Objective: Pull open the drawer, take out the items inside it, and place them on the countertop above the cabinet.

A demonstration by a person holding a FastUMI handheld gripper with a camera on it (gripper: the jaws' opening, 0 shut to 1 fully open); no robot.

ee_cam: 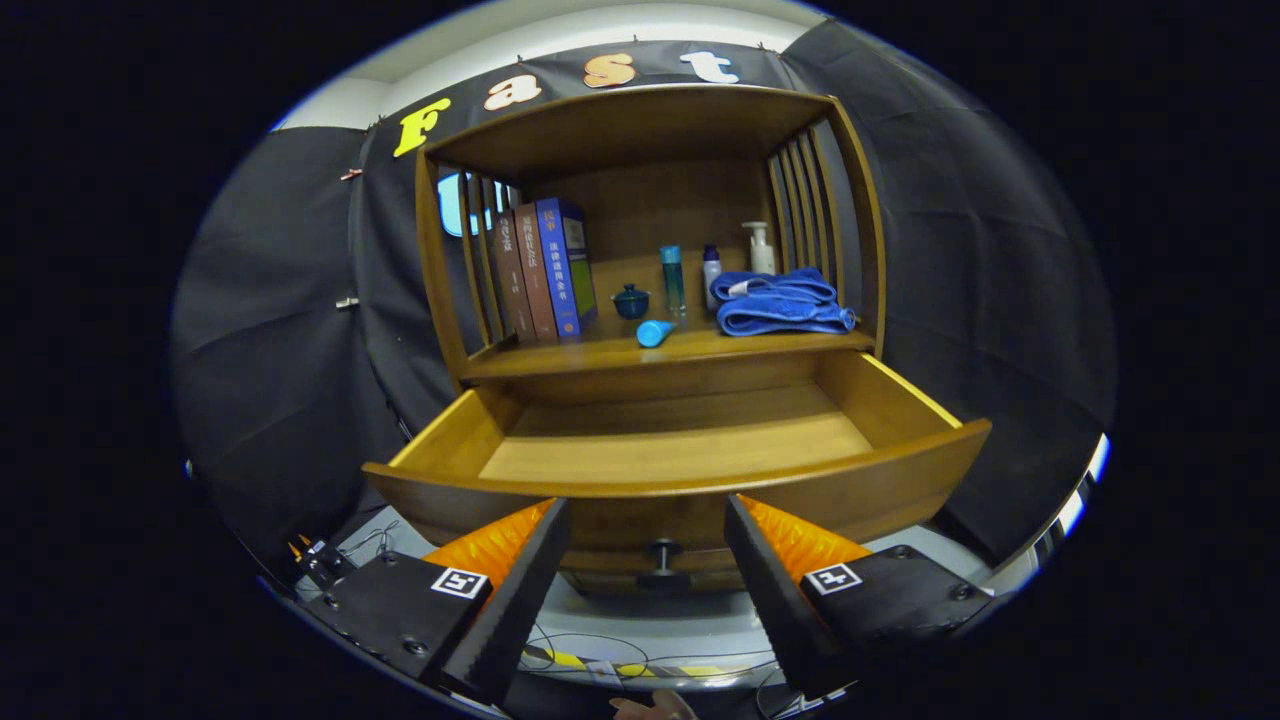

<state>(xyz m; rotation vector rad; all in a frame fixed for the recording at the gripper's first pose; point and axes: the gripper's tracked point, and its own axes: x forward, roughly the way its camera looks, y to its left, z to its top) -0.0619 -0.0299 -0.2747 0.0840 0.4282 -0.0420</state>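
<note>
A wooden cabinet drawer (680, 470) stands pulled out just ahead of my fingers, and its visible floor is bare. Its dark round knob (664, 552) sits low on the front, between my fingertips and slightly beyond them. My gripper (648, 515) is open with nothing between the fingers. On the countertop (610, 352) above the drawer lie a small blue cone-shaped item (655, 332) and a folded blue towel (780, 302). A small blue lidded pot (631, 300), a teal bottle (673, 278), a white bottle (711, 272) and a pump bottle (760, 248) stand behind them.
Three books (545, 270) stand upright at the countertop's left, against slatted wooden sides. A wooden roof (630, 125) closes the shelf space above. Black cloth surrounds the cabinet. Cables and tape lie on the floor below my fingers, where a hand (650, 708) shows.
</note>
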